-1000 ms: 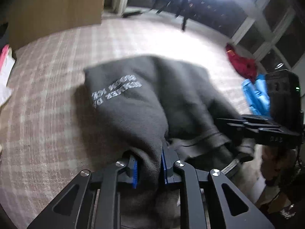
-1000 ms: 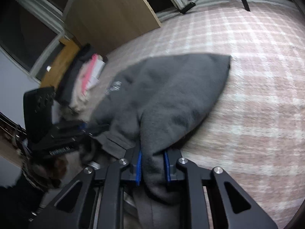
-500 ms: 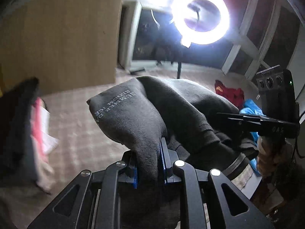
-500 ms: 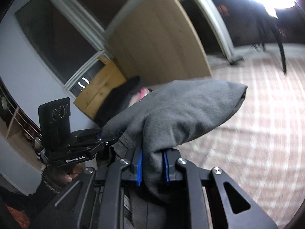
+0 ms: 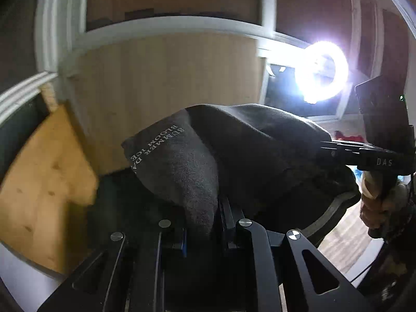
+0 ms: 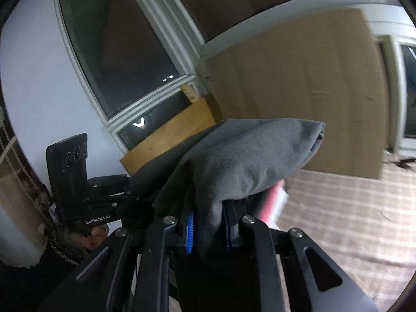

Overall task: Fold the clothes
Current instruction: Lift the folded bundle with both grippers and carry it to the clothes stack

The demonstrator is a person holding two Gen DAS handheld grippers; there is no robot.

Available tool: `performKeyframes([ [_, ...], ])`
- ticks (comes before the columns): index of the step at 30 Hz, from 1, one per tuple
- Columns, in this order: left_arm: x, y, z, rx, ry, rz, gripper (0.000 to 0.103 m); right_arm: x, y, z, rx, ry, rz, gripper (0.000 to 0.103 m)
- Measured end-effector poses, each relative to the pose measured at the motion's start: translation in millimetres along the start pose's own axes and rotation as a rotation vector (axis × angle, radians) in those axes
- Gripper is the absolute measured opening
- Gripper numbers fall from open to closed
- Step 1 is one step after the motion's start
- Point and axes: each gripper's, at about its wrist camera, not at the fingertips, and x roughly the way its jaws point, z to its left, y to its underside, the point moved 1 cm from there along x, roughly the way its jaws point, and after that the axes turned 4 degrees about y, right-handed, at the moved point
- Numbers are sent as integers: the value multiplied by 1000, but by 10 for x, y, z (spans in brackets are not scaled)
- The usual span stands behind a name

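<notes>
Left tool [image 5: 201, 223] and right tool [image 6: 208, 230] each clamp the grey garment [image 6: 249, 161]; ring light [image 5: 321, 74] at two o'clock; plaid carpet [image 6: 351, 208] at four o'clock; wooden panel [image 6: 312, 91] behind.

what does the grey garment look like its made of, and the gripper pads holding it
Grey garment: looks like a soft fleece or brushed knit, matte with a fuzzy nap, thick rounded folds; white printed lettering shows in the left wrist view. Exact fibre cannot be told.

Pads: blue, ribbed, probably rubber or soft plastic, on black matte arms that look like plastic or coated metal.
</notes>
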Motion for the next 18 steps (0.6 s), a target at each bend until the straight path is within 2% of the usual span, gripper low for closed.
performKeyframes([
  [3,41,-57,484,-13,4,10,16,394,-71,220,-12,13,4,16],
  [8,365,-31,890,10,-8,49,18,908,-78,236,-15,78,44,16],
  [9,481,52,984,9,-23,81,26,1003,-44,203,-25,104,60,16],
  [10,659,211,1127,-24,-43,148,31,1115,27,132,-29,136,99,17],
  [11,774,378,1214,-59,-61,208,37,1250,149,8,-25,174,167,18],
  [12,852,511,1296,-85,-78,252,32,1341,260,-118,-3,208,229,19],
  [13,929,644,1377,-111,-95,296,32,1373,356,-246,45,235,281,24],
  [14,949,738,1452,-142,-103,313,34,1381,390,-313,67,249,307,25],
  [16,753,752,1566,-213,-86,237,33,1335,286,-277,44,241,282,25],
  [18,602,643,1593,-223,-100,179,33,1289,182,-242,21,234,257,27],
])
